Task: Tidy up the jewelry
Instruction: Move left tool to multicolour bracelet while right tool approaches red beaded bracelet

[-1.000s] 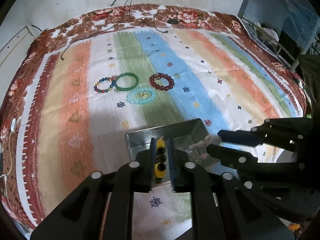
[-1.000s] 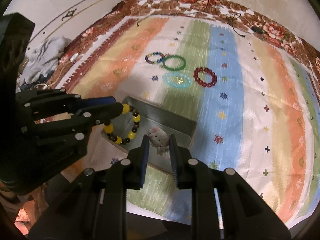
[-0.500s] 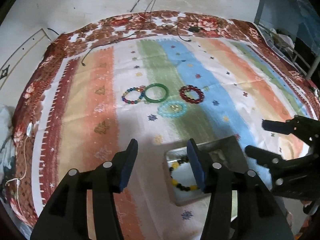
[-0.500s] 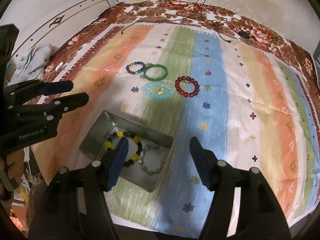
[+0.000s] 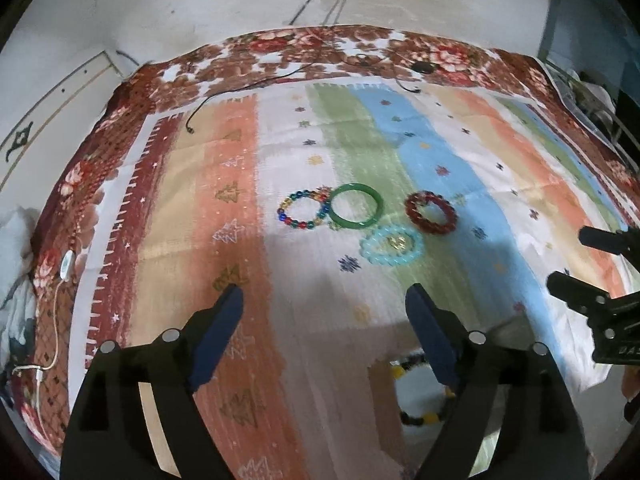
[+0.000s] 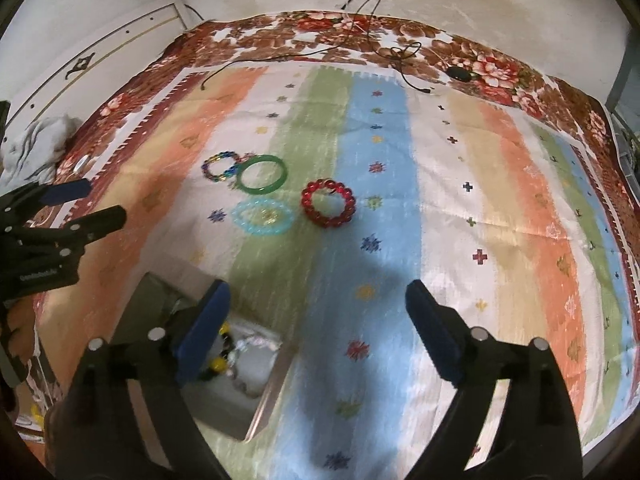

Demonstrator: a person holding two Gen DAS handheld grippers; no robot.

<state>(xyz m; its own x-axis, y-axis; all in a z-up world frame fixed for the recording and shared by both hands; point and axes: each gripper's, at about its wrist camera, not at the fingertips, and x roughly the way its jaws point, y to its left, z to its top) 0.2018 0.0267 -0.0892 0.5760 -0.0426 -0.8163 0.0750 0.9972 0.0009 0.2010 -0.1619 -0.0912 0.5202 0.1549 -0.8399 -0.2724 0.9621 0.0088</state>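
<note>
A metal tray point(image 6: 264, 404) sits at the near edge of the striped cloth, holding a yellow-and-black bead bracelet point(image 6: 218, 364) and a whitish bracelet point(image 6: 256, 344); it also shows in the left wrist view point(image 5: 384, 392). Further out lie a multicolour bead bracelet point(image 5: 300, 210), a green bangle point(image 5: 356, 206), a turquoise bracelet point(image 5: 392, 246) and a red bead bracelet point(image 5: 430, 212). My left gripper point(image 5: 324, 320) is open and empty, above the cloth left of the tray. My right gripper point(image 6: 318, 316) is open and empty, right of the tray.
The striped cloth point(image 6: 500, 200) covers a bed with a floral border. Black cables point(image 6: 404, 52) lie along the far edge. A white cable point(image 5: 60, 280) and crumpled cloth point(image 6: 36, 144) lie at the left side. A wall stands behind.
Both grippers let their bracelets go into the tray, opened wide and drew back and up. The yellow-and-black bracelet and the whitish one now lie in the tray.
</note>
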